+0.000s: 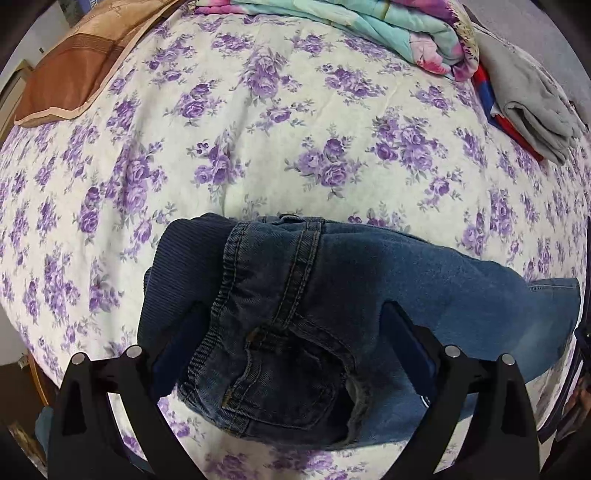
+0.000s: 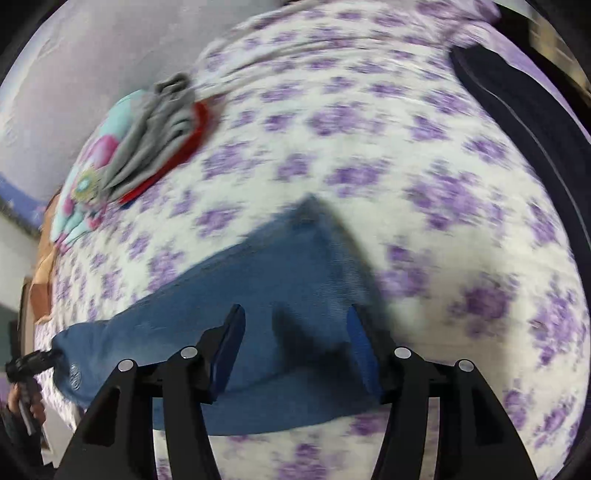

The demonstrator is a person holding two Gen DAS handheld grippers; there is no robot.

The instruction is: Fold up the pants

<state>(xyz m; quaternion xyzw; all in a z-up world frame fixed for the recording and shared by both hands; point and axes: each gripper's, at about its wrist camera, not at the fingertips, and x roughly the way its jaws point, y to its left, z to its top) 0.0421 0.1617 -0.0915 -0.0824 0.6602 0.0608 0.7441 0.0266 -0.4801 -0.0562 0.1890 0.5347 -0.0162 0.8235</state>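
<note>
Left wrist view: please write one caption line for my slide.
Open left gripper above blue denim pants lying on a purple-flowered white bedsheet.

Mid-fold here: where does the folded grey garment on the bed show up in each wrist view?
Left wrist view: the grey garment lies far upper right, on the floral sheet.
Right wrist view: the grey garment sits upper left, blurred.
Shared landmark: the red cloth under it, beside the turquoise floral quilt.

No legible text, label or number anywhere.
</note>
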